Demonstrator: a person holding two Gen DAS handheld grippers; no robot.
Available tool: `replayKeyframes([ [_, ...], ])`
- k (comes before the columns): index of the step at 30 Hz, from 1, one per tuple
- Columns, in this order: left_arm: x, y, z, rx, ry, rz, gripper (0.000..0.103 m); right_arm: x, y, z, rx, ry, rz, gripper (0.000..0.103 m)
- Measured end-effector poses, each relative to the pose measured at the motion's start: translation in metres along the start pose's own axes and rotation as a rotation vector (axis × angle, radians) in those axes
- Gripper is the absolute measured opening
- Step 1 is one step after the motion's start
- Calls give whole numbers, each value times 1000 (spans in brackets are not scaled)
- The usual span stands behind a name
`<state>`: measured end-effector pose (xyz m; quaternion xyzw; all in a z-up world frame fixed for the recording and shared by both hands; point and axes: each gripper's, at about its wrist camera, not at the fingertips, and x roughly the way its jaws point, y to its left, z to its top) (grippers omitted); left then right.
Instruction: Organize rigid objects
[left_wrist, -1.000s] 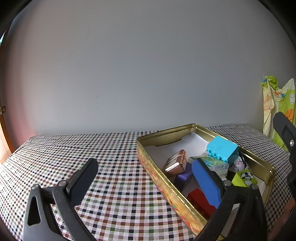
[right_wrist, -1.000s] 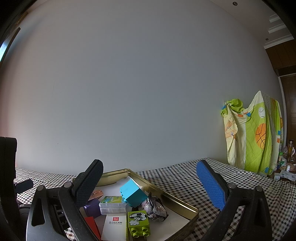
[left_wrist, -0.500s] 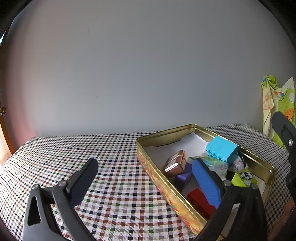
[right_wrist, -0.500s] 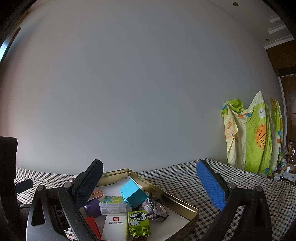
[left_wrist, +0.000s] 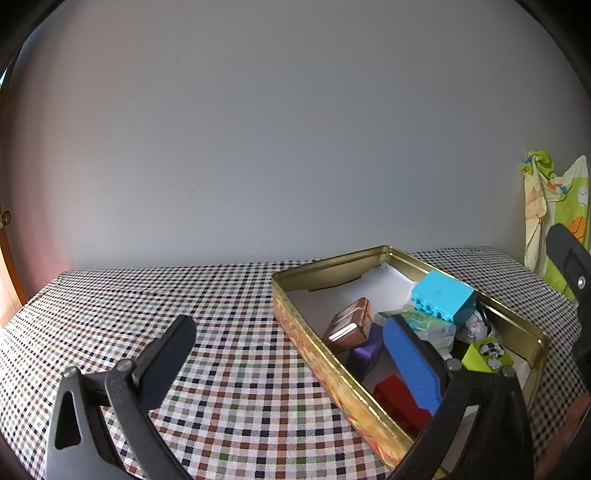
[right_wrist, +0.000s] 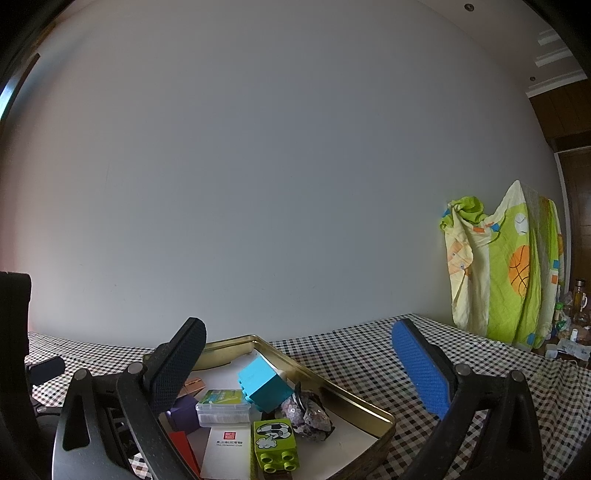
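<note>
A gold tin box (left_wrist: 317, 356) stands on the checkered tablecloth and also shows in the right wrist view (right_wrist: 354, 393). It holds a turquoise block (left_wrist: 443, 297) (right_wrist: 264, 384), a copper tin (left_wrist: 349, 325), a purple box (left_wrist: 367, 354), a red block (left_wrist: 400, 402), a clear plastic case (right_wrist: 221, 406), a green brick (right_wrist: 275, 445), a sequined pouch (right_wrist: 308, 411) and a white card (right_wrist: 225, 450). My left gripper (left_wrist: 291, 363) is open and empty, straddling the box's left wall. My right gripper (right_wrist: 299, 369) is open and empty above the box's right side.
The checkered tablecloth (left_wrist: 147, 302) covers the table up to a plain white wall. A green and yellow blanket (right_wrist: 506, 280) hangs at the far right, with bottles (right_wrist: 578, 306) beside it.
</note>
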<state>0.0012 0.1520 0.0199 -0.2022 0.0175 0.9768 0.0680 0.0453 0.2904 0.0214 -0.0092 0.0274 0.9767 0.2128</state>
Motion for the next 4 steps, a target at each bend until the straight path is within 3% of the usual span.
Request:
replayKeyframes([
  [4, 1, 0, 1, 2, 0, -1, 103, 2, -10, 0, 26, 9, -62, 102],
])
